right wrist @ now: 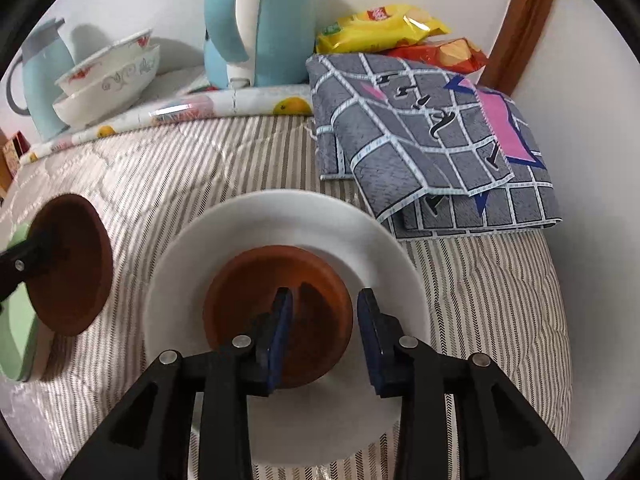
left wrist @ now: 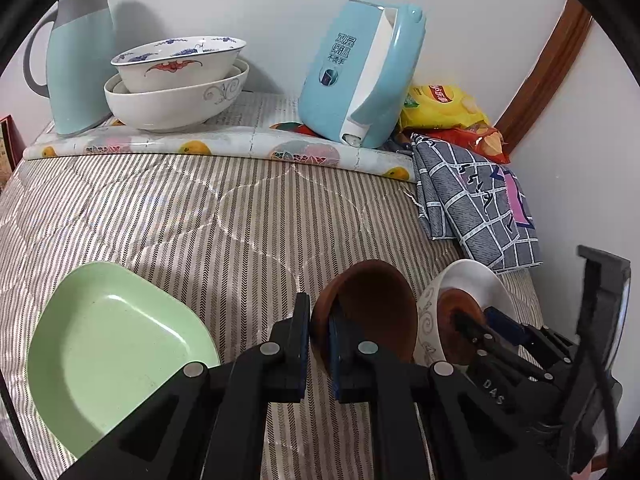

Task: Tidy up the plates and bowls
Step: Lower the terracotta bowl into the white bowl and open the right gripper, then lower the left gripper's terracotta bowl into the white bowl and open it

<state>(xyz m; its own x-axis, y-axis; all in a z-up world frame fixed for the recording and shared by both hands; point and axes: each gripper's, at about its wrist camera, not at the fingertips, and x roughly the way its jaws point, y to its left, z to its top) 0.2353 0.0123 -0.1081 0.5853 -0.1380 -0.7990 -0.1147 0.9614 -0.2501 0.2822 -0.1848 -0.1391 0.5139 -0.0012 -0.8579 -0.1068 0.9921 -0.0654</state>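
Observation:
My left gripper [left wrist: 320, 338] is shut on the rim of a brown bowl [left wrist: 376, 308] and holds it tilted above the striped cloth; it also shows in the right wrist view [right wrist: 68, 264]. A second brown bowl [right wrist: 256, 300] sits inside a white bowl [right wrist: 280, 224]. My right gripper [right wrist: 324, 336] is open, its jaws astride the near rim of that brown bowl. A green plate [left wrist: 108, 344] lies at the lower left. Two stacked white patterned bowls [left wrist: 176, 84] stand at the back.
A pale blue jug [left wrist: 76, 56] and a blue kettle [left wrist: 360, 76] stand on a fruit-patterned mat [left wrist: 224, 144] by the wall. A folded grey checked cloth [right wrist: 432, 136] and snack bags [right wrist: 384, 24] lie at the back right.

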